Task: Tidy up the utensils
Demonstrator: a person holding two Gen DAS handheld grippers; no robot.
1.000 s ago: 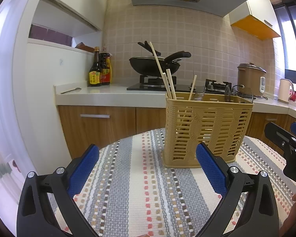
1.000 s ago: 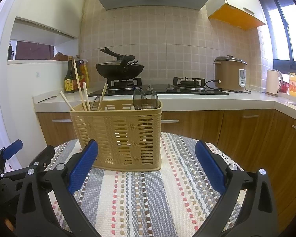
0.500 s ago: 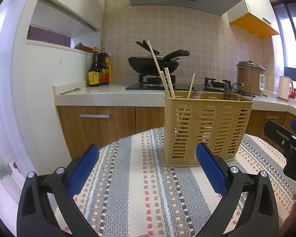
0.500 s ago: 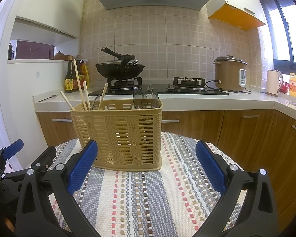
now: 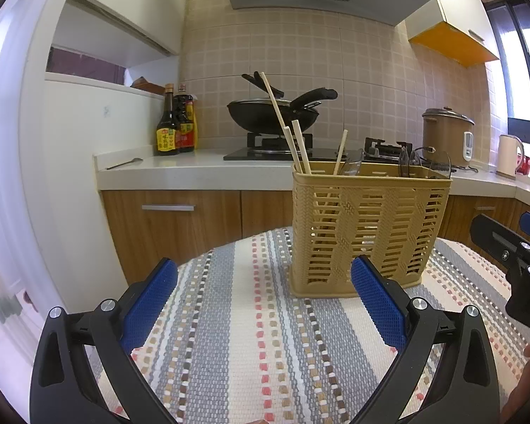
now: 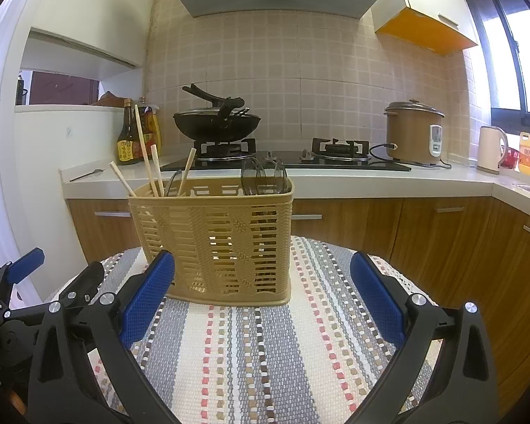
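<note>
A tan slotted plastic utensil basket (image 5: pixel 367 233) (image 6: pixel 219 236) stands on a round table with a striped woven cloth (image 5: pixel 251 339) (image 6: pixel 258 346). Wooden chopsticks (image 5: pixel 289 137) (image 6: pixel 148 155) stick up from its left compartment. Clear plastic spoons (image 5: pixel 424 164) (image 6: pixel 265 176) stand in the right part. My left gripper (image 5: pixel 263 300) is open and empty, in front of the basket and to its left. My right gripper (image 6: pixel 263 300) is open and empty, in front of the basket and slightly to its right.
Behind the table runs a kitchen counter (image 6: pixel 335 180) with a gas hob, a black wok (image 5: pixel 272 115), sauce bottles (image 5: pixel 175 130), a brown rice cooker (image 6: pixel 413 134) and a kettle (image 6: pixel 491 153). A lone spoon (image 5: pixel 123 164) lies on the counter's left end. Wooden cabinets stand below.
Both grippers have drifted very slightly; the basket sits a touch higher in the left wrist view. Nothing was gripped or released.
</note>
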